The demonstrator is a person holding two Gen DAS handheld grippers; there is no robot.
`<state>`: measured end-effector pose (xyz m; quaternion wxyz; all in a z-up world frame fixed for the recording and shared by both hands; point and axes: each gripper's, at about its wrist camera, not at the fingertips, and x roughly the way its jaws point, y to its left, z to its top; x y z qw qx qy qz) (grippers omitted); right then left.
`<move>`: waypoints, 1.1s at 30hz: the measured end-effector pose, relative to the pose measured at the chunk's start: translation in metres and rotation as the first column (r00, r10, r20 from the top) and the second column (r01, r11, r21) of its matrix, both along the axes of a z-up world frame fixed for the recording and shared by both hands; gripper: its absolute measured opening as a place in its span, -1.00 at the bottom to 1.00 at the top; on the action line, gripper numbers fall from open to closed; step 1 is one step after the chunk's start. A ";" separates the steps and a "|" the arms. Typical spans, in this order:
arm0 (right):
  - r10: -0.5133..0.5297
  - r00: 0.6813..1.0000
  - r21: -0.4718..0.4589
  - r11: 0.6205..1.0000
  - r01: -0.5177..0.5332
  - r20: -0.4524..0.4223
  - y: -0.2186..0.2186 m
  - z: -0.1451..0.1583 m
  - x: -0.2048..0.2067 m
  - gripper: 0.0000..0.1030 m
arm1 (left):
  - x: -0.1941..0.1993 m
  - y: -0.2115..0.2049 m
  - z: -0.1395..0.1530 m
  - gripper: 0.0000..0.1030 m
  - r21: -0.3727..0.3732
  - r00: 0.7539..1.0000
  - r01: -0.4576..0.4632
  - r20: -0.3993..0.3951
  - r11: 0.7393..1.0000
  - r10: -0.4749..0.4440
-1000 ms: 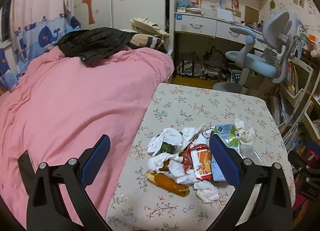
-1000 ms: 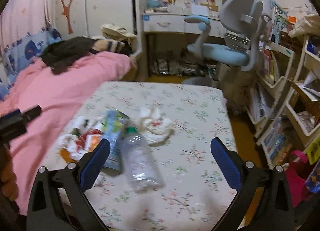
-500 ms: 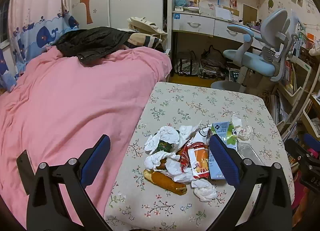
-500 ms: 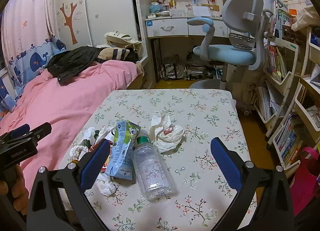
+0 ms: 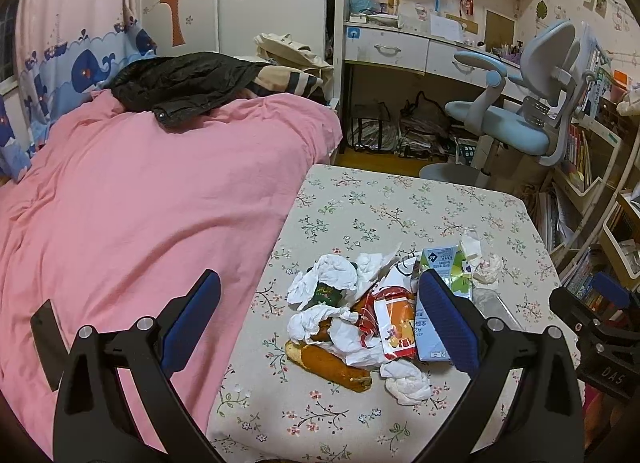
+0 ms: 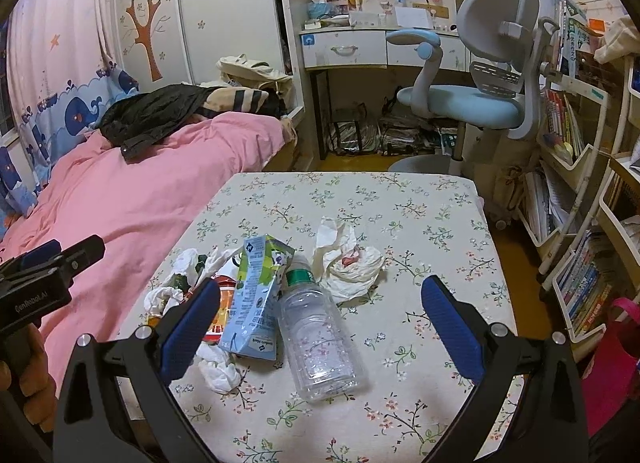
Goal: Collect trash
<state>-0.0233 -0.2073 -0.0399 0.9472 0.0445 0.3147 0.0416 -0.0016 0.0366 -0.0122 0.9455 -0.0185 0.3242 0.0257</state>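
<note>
Change: both cameras have pulled back and settled since a second ago, the right view sharpening from blur, and the trash lies where it lay
Left gripper [image 5: 320, 313]: jaws spread wide, holding nothing, hovering over the near left part of the table with the litter heap between its blue pads
Right gripper [image 6: 320, 317]: jaws wide apart too, empty, framing the bottle and carton from above
Table [image 5: 400, 207]: floral cloth, pushed up against the pink bed [image 5: 140, 203]
Trash heap [image 5: 352, 315]: crumpled white tissues, a red-and-orange snack wrapper [image 5: 394, 323] and a brown bread roll [image 5: 332, 365] at the near edge (one loose tissue wad sits just in front)
Milk carton [image 6: 256, 303]: pale blue and green, flattened, lying beside the wrapper and touching the bottle
Plastic bottle [image 6: 318, 335]: clear, green-capped, on its side, cap pointing away from the camera
Tissue wad [image 6: 350, 259]: white with a red smear, just beyond the bottle's cap
Hand [image 6: 28, 367]: seen low at the left edge of the right view, gripping the left tool's handle
Background: a blue-grey desk chair [image 6: 472, 99] beyond the table
</note>
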 end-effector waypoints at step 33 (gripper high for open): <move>0.009 1.000 -0.001 1.000 -0.009 -0.011 0.004 -0.001 0.004 0.88 | 0.004 0.010 0.005 0.86 -0.017 0.999 -0.036 0.008 0.999 0.036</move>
